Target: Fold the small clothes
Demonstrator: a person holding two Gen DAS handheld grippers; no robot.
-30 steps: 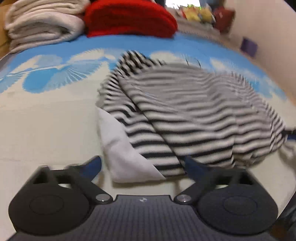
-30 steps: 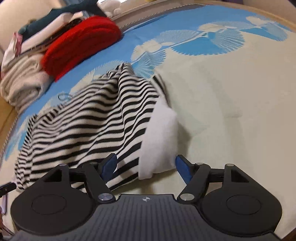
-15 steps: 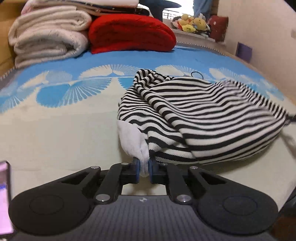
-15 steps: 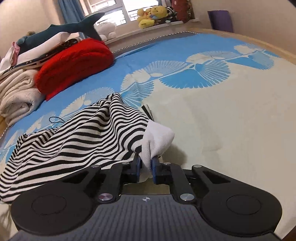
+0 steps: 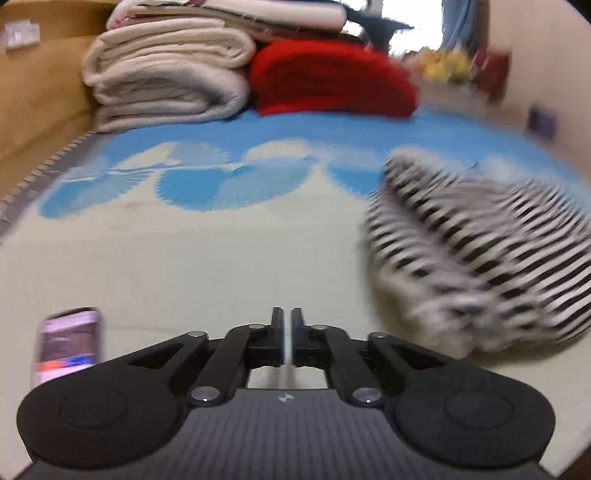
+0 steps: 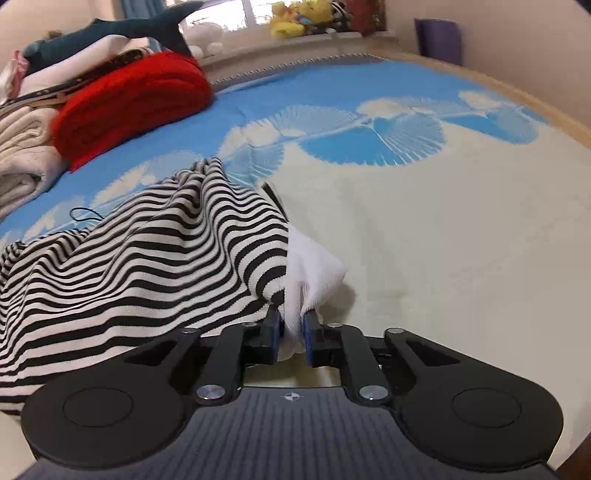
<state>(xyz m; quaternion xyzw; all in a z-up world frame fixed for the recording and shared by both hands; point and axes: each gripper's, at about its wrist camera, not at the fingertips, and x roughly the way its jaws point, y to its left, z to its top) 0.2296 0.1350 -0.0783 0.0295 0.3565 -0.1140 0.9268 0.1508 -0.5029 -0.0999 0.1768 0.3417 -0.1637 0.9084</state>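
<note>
The right gripper (image 6: 291, 334) was closed on the white end (image 6: 314, 273) of the striped garment (image 6: 147, 258), with the white fabric pinched between both blue-faced fingers (image 6: 274, 330). The garment lay on the bed (image 6: 461, 258), spreading from the grip point toward the left of the right wrist view; its black-and-white striped body was bunched into loose ridges, and a thin dark cord (image 6: 83, 214) rested at its far edge.

The left gripper (image 5: 287, 338) was nearly closed — only a narrow slit showed between the fingers — and it held nothing. It hovered over bare cream bedcover, well apart from the striped garment (image 5: 480, 251), which appeared blurred at the right of the left wrist view.

Surrounding items:
- A phone (image 5: 68, 345) lay on the bed just left of the left gripper, screen lit.
- A stack of folded cream blankets (image 5: 166, 77) sat at the head of the bed, with a folded red blanket (image 5: 332, 77) beside it.
- A plush shark (image 6: 129, 31) rested on top of the stack.
- Yellow plush toys (image 6: 299, 16) sat on the window ledge — beyond the blue shell-patterned part of the bedcover (image 6: 388, 125).
</note>
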